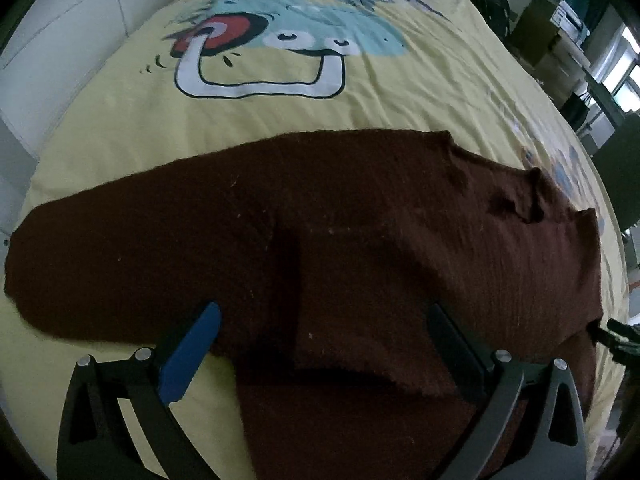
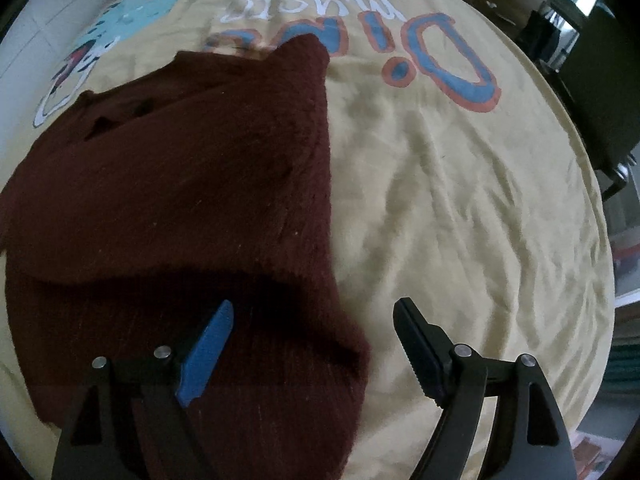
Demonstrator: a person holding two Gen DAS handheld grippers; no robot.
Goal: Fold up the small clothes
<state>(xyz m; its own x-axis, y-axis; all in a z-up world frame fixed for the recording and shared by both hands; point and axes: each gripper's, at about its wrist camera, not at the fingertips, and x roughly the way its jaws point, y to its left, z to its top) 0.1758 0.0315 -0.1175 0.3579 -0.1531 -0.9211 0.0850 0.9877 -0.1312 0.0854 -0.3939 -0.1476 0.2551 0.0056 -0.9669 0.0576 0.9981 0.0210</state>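
A dark maroon knitted sweater lies spread on a yellow bedsheet. A sleeve or side panel is folded over its body. My left gripper is open just above the sweater's near part, holding nothing. In the right wrist view the sweater fills the left half, its right edge running straight down the sheet. My right gripper is open over the sweater's lower right corner, the blue finger above the cloth and the black finger above bare sheet.
The sheet carries a cartoon print and lettering. A white padded headboard borders the left. Dark furniture and boxes stand beyond the bed's right edge. The other gripper's tip shows at the right.
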